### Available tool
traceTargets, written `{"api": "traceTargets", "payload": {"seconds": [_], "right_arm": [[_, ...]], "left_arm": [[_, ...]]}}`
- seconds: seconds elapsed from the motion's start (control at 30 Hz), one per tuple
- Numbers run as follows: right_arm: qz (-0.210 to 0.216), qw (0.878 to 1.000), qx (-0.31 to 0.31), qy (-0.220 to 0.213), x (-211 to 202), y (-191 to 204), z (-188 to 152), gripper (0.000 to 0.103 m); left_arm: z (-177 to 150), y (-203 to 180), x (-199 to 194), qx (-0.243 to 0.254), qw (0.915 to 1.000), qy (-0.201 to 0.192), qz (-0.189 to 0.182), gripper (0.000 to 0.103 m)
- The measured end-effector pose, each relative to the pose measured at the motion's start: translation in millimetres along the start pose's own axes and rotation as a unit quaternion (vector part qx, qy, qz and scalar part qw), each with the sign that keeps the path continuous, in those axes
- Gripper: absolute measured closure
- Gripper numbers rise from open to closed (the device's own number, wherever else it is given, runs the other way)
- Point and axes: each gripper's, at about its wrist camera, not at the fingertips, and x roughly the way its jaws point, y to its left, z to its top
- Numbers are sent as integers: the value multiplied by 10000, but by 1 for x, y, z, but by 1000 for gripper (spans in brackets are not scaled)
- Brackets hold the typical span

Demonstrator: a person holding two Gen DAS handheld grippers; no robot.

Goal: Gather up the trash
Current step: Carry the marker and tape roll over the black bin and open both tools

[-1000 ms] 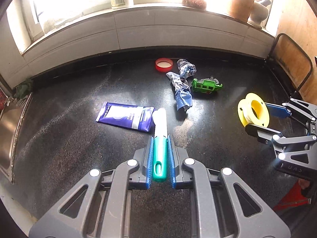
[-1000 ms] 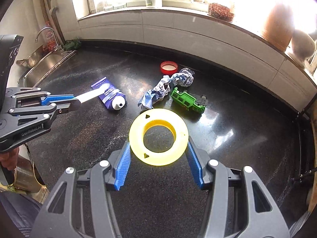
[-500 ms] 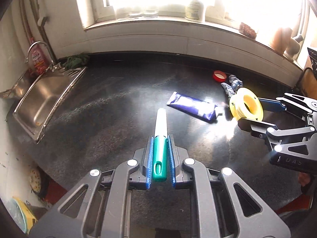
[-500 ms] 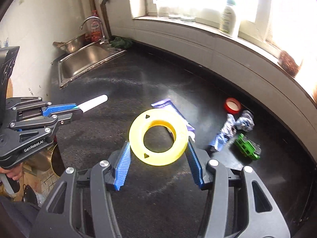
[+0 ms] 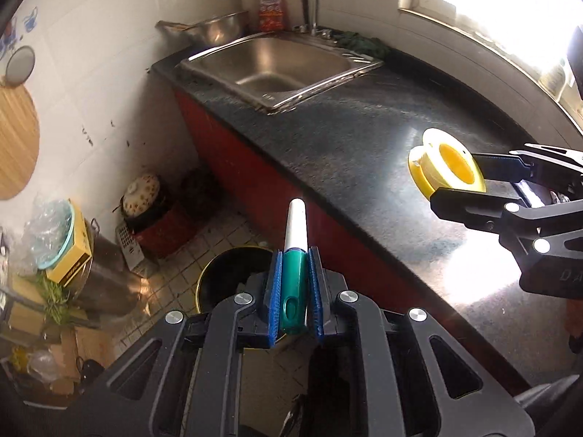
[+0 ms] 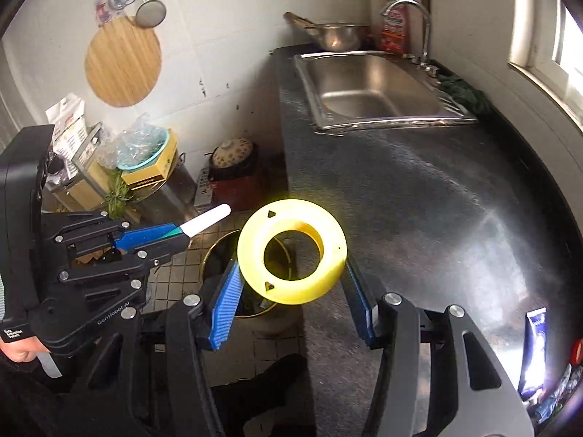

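My left gripper is shut on a green and white pen-like stick and holds it in the air above a round black bin on the tiled floor. It also shows in the right wrist view. My right gripper is shut on a yellow plastic spool, held over the counter's front edge, with the bin below. The spool also shows in the left wrist view. A blue tube lies on the counter at the far right.
A black stone counter with a red front holds a steel sink with a tap. On the floor stand a steel pot, a red crate with a covered pot and cluttered boxes. A round wooden board hangs on the wall.
Both grippers have swung left, away from the trash on the counter, and now hang at the counter's edge over the floor bin. Each still holds its item.
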Motion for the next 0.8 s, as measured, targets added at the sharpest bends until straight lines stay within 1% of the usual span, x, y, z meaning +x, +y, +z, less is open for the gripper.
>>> {"api": "traceTargets", "payload": {"seconds": [0.1, 0.17, 0.3, 0.4, 0.57, 0.7, 0.8], "right_arm": [[387, 9986, -212, 285, 37, 31, 18, 50], [640, 9956, -321, 598, 65, 50, 25, 50], [887, 9892, -416, 1086, 119, 73, 35, 50], [963, 9855, -313, 1363, 152, 81, 38, 50], [882, 9807, -276, 1723, 197, 89, 44, 50], [826, 9793, -278, 1826, 215, 93, 47, 50], [844, 9801, -252, 1778, 219, 95, 52, 50]], "left_arm": [[-19, 36, 12, -467, 9988, 147, 50, 89], [-31, 57, 23, -742, 9971, 175, -8, 89], [-47, 90, 57, -1194, 9923, 297, -117, 89], [-54, 105, 84, -1388, 9893, 417, -148, 89], [-62, 127, 121, -1664, 9839, 566, -316, 89], [-61, 136, 136, -1712, 9826, 610, -388, 89], [-60, 142, 142, -1716, 9818, 648, -497, 88]]}}
